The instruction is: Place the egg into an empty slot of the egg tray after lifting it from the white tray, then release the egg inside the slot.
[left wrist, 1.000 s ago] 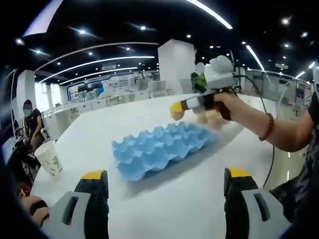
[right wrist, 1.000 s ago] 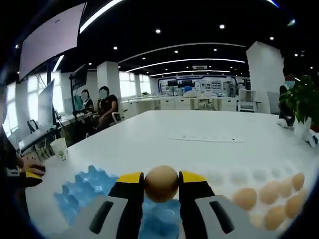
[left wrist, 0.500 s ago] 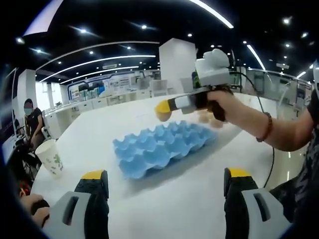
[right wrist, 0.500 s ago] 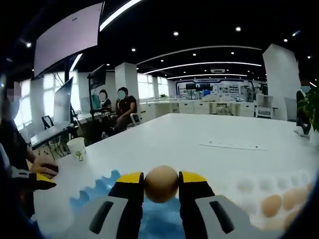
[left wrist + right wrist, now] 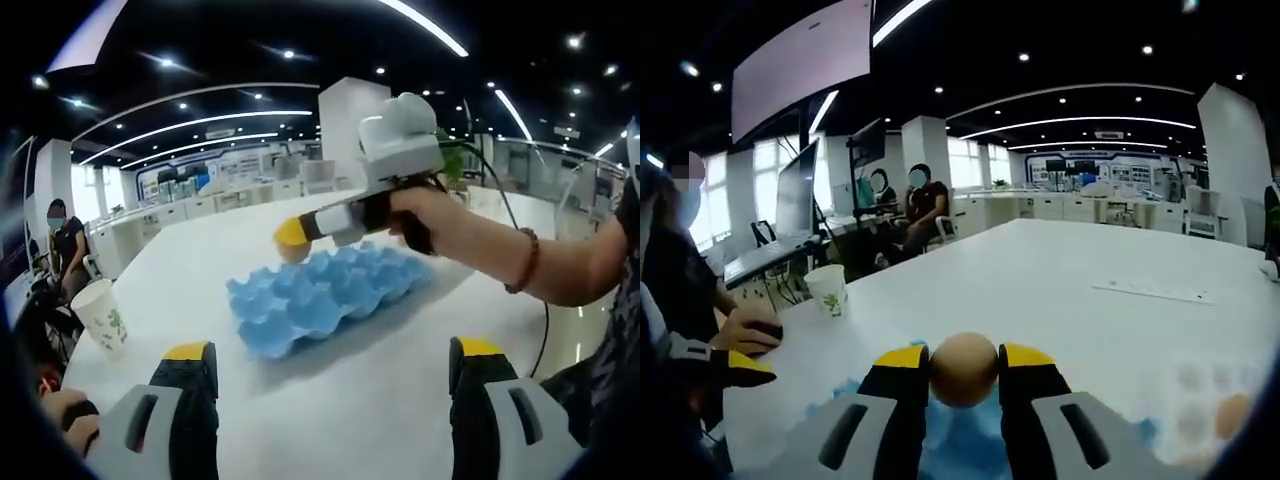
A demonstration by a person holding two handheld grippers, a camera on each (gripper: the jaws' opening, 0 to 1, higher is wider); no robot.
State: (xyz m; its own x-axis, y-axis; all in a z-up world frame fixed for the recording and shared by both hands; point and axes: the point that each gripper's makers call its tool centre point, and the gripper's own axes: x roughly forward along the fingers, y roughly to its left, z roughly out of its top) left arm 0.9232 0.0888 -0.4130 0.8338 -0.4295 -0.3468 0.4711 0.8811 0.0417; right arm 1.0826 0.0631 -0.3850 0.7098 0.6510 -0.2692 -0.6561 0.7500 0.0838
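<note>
The right gripper [image 5: 964, 372] has its 2 fingers clamped on the egg [image 5: 964, 369], which sits between the yellow tips so it can be carried level over the blue egg tray [image 5: 325, 295] on the worktop [image 5: 380, 400]. The left gripper [image 5: 330, 400] waits on the near side of the tray, its fingers wide apart and holding nothing. A paper cup [image 5: 100, 318] stands off to the side of the left finger. Compared with 1 second ago, the right gripper has travelled from the white tray's side to above the blue tray's far edge, and the white tray's eggs have nearly left its view.
</note>
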